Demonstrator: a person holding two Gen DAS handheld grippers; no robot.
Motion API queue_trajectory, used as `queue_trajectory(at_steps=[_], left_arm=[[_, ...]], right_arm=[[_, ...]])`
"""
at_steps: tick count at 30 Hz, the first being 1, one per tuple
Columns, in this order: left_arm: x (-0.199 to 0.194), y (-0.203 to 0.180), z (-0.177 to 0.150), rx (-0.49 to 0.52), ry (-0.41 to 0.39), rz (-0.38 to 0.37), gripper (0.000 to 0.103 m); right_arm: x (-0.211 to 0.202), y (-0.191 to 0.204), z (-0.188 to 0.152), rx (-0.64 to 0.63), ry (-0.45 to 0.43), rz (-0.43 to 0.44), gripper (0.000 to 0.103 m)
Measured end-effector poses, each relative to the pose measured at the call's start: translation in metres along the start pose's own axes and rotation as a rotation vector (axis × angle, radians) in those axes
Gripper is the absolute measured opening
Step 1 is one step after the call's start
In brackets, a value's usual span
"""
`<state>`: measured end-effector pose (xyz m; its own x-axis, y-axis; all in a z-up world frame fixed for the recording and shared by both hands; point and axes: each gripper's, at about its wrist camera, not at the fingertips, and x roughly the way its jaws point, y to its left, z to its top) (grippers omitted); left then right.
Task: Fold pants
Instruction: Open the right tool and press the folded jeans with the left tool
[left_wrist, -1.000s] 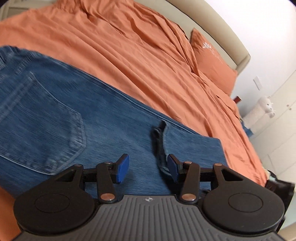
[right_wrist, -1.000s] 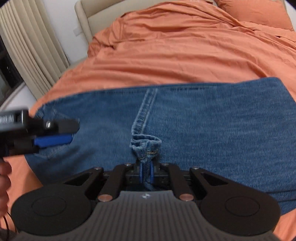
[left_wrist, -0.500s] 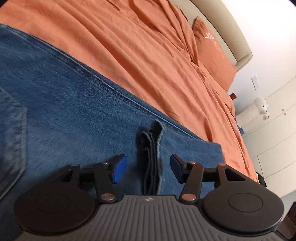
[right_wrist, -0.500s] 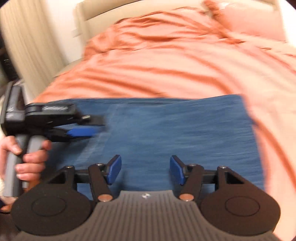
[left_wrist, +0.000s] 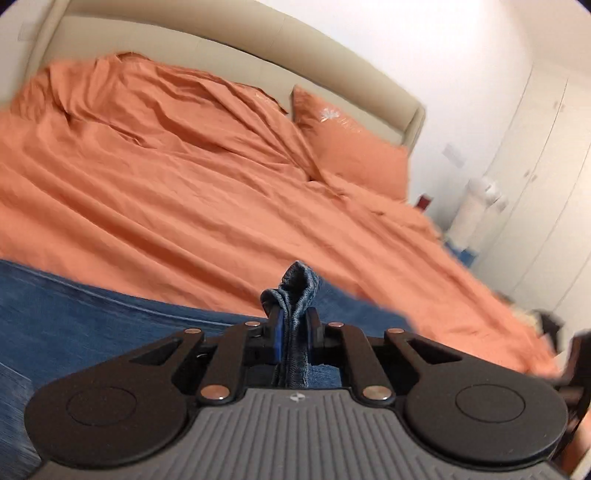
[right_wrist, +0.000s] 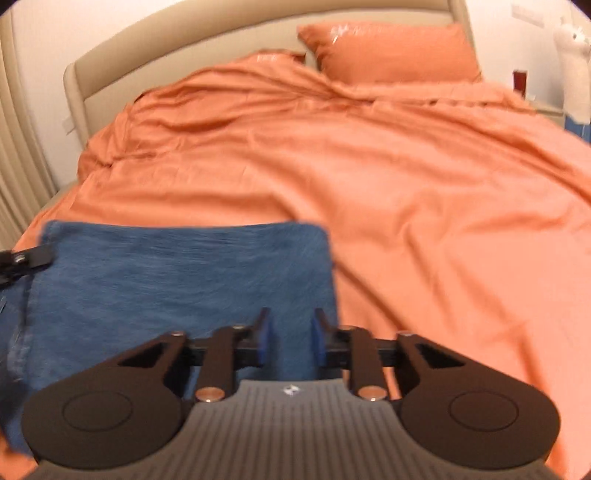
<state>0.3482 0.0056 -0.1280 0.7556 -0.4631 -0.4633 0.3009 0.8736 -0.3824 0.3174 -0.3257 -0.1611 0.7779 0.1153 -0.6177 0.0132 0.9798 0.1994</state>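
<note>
Blue jeans (left_wrist: 110, 332) lie flat on an orange bed. In the left wrist view my left gripper (left_wrist: 293, 332) is closing, and its pads press on a raised ridge of denim (left_wrist: 301, 284) that sticks up past the fingertips. In the right wrist view the folded jeans (right_wrist: 166, 280) fill the lower left. My right gripper (right_wrist: 291, 338) hangs over their right edge. Its jaws are closing but still stand apart, with flat denim showing between the pads and nothing pinched. A finger (right_wrist: 26, 258) of the left gripper reaches onto the jeans' left side.
The orange duvet (right_wrist: 406, 184) spreads wide behind and to the right of the jeans. An orange pillow (right_wrist: 391, 51) leans on the beige headboard (right_wrist: 147, 55). A curtain (right_wrist: 14, 147) hangs at the left, and white wardrobe doors (left_wrist: 535, 184) stand at the right.
The left gripper slid along the jeans and shut on a denim ridge. The right gripper let go of its seam fold, opened, moved right to the jeans' edge and narrowed again.
</note>
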Motion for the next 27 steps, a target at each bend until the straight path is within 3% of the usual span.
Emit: queue_trajectory(at_steps=[5,16,18,21,27], left_arm=[[0.031,0.032,-0.024,-0.061,0.110,0.099,0.012],[0.049,0.041,-0.037,-0.063,0.186,0.114,0.013],[0.047,0.041,-0.037,-0.061,0.197,0.123,0.022],[0.044,0.037,-0.033,-0.080,0.212,0.135,0.027],[0.009,0.015,-0.042,-0.015,0.312,0.146,0.041]], right_arm=[[0.030,0.003,0.022,-0.064,-0.032,-0.018,0.000],[0.098,-0.009,0.016,-0.112,0.045,-0.050,0.000],[0.099,-0.009,0.016,-0.111,0.047,-0.048,0.000],[0.090,-0.004,0.018,-0.125,0.053,-0.065,0.000],[0.038,0.003,0.016,-0.129,0.148,-0.038,0.001]])
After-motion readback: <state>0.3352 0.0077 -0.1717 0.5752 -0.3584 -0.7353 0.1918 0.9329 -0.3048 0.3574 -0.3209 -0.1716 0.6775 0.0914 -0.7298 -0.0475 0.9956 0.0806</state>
